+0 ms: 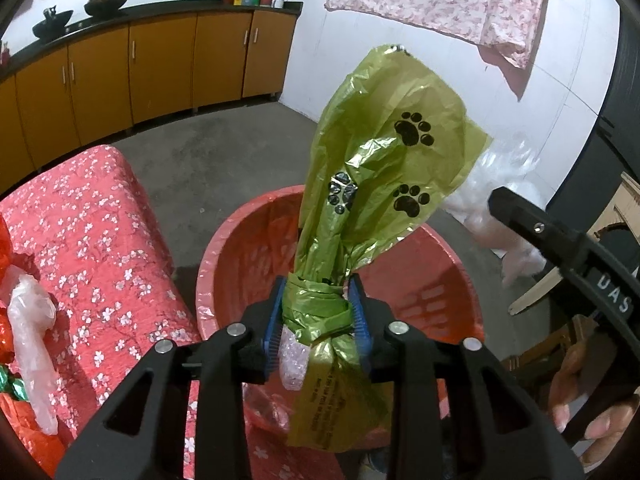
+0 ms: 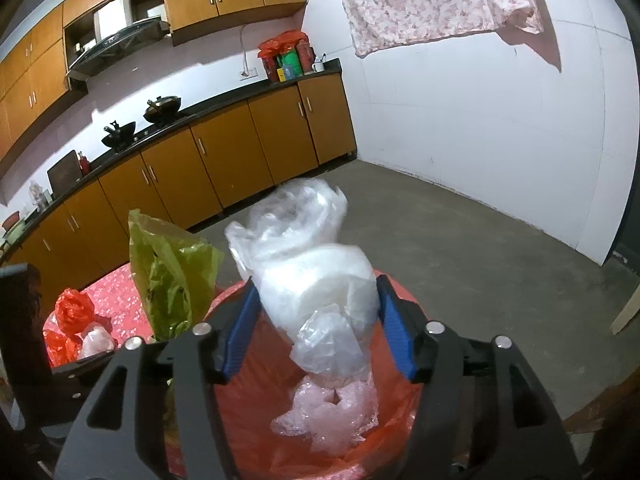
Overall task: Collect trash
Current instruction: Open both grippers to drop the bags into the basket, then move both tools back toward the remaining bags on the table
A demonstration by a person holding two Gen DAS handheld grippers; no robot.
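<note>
Clamping green bag (image 1: 362, 184), left gripper (image 1: 318, 320)

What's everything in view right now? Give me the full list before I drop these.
green paw-print bag: 1, olive green with black paws, clamped in the left gripper above the bin
clear plastic bundle: 1, translucent white, clamped in the right gripper above the bin
bin: 1, red with red liner, on the floor below both grippers; clear plastic already inside
floral cloth surface: 1, red with white blossoms, left of the bin
loose trash: several red and clear plastic pieces, on the cloth surface
woks: 2, black, on the counter
cabinets: orange-brown, along the back wall
hanging cloth: 1, pink floral, upper right
left gripper: shut on the green bag
right gripper: shut on the clear bundle
</note>
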